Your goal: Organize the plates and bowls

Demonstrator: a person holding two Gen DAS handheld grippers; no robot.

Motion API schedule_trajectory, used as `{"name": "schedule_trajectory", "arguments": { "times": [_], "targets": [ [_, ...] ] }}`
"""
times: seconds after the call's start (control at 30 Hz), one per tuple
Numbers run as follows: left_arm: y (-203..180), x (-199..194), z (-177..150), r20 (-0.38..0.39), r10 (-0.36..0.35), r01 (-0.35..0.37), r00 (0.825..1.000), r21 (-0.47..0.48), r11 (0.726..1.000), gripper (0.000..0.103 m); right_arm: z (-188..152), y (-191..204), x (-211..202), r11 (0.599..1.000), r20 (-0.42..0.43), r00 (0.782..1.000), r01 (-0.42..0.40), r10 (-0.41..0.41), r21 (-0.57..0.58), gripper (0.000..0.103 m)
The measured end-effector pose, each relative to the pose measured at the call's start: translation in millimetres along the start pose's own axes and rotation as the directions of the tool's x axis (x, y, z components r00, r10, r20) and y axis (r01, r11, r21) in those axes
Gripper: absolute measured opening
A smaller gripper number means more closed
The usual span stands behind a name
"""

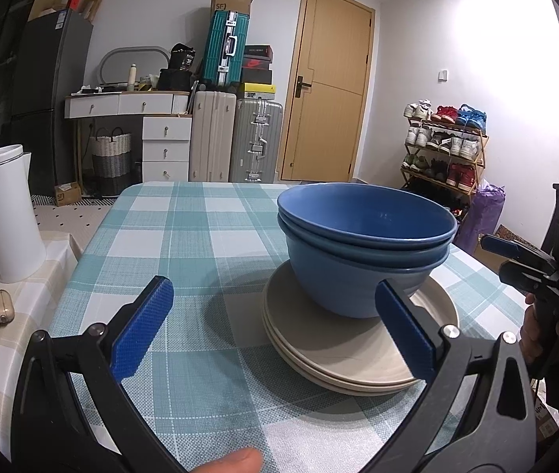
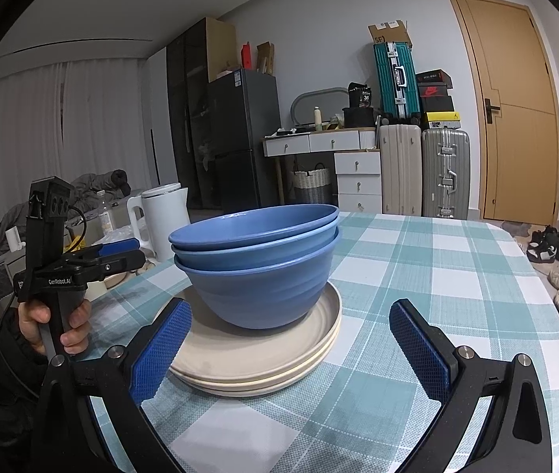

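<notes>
1. My left gripper [image 1: 275, 325], black-framed with blue textured pads, is spread wide and holds nothing; it hovers over the teal-and-white checked tablecloth [image 1: 184, 244].
2. My right gripper [image 2: 291, 349], the same black frame with blue pads, is also spread wide and empty, its jaws on either side of bare cloth just in front of the dishes.
3. The stack of three nested round blue bowls [image 1: 362, 252] sits upright on the stack of round beige plates [image 1: 342, 351], near the middle of the table.
4. From my left wrist camera the dishes sit toward the right: my right-hand pad overlaps the near rim of the plates in the view, and I cannot tell whether it touches them.
5. From my right wrist camera the bowls [image 2: 259, 264] and plates [image 2: 240, 358] sit toward the left, with my left-hand pad overlapping the plate edge; contact there is equally unclear.
6. In the right wrist view my left gripper appears side-on at the left edge, held in a hand [image 2: 56, 325]; from that angle its jaws look close together, though its own camera shows them wide.
7. A tall white plastic electric kettle [image 1: 3, 213] stands on a beige checked surface beside the table, well apart from the dishes.
8. A wooden door [image 1: 330, 82] and upright suitcases [image 1: 236, 138] line the far wall.
</notes>
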State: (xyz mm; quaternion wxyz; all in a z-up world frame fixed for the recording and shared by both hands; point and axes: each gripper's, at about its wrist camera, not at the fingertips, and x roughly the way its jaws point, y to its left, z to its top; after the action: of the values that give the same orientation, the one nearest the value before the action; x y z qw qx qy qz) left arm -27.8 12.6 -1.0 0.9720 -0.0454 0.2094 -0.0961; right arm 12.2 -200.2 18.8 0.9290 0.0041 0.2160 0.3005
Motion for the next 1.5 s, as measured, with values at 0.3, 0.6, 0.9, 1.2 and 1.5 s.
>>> {"name": "schedule_trajectory", "arguments": {
  "times": [0.3,0.6,0.9,1.2,1.5],
  "targets": [
    [0.2,-0.4,0.3,0.003,0.002,-0.002,1.000,-0.001,1.000,0.102,-0.3,-0.2,-0.3,1.000,0.000,1.000,0.000,0.000,0.002,0.102],
    [0.1,-1.5,0.5,0.005,0.003,-0.003,1.000,-0.002,1.000,0.102,-0.4,0.6,0.1,1.000,0.001,1.000,-0.003,0.003,0.003,0.102],
    [0.5,-1.2,0.0,0.005,0.003,-0.003,1.000,-0.003,1.000,0.102,-0.2,-0.3,-0.3,1.000,0.002,1.000,-0.003,0.003,0.003,0.102],
    [0.9,-2.2,0.1,0.006,0.003,-0.003,1.000,-0.004,1.000,0.102,-0.3,-0.1,-0.1,1.000,0.002,1.000,-0.003,0.003,0.004,0.102],
    [1.4,-1.9,-0.4,0.005,0.002,-0.002,1.000,-0.004,1.000,0.102,-0.2,-0.5,-0.2,1.000,0.002,1.000,-0.003,0.003,0.004,0.102]
  ]
}}
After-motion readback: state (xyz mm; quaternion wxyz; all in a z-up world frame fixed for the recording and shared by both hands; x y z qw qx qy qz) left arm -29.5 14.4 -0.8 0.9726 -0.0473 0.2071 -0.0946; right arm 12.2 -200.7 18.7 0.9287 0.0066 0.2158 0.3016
